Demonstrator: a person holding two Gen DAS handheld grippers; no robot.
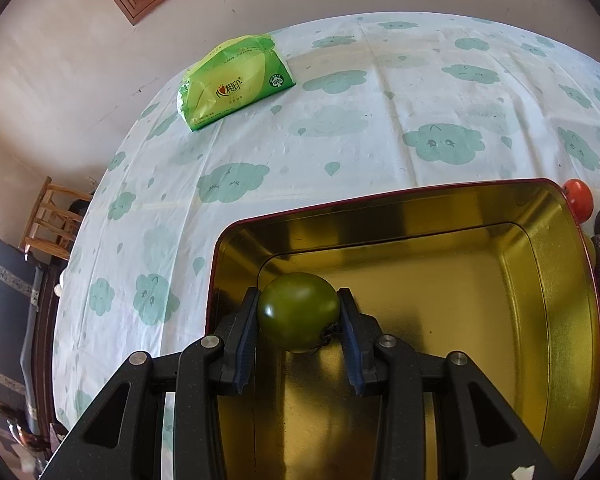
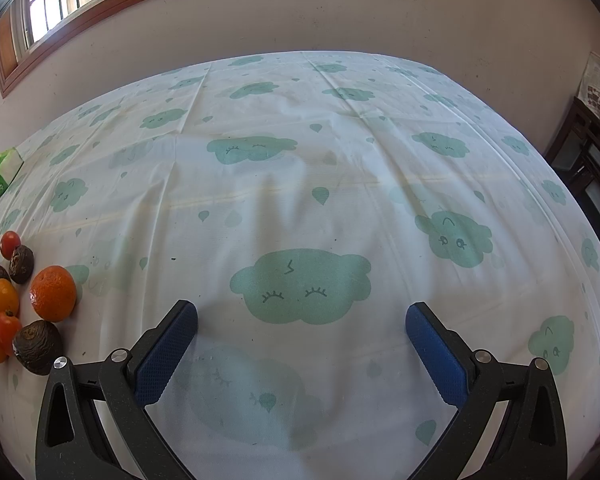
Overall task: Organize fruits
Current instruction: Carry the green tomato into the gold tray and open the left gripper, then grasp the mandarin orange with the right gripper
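The left gripper point(image 1: 299, 312) holds a green tomato point(image 1: 299, 311) over the empty gold tin point(image 1: 556, 264), while the right gripper point(image 2: 302, 354) waits with fingers wide (other fruits point(image 2: 53, 293) still lie beside the tin).

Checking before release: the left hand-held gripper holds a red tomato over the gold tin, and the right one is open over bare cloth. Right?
Not quite. The tomato in the left hand-held gripper is green, as the left wrist view shows. It is over the gold tin, and the right hand-held gripper is open over bare cloth.
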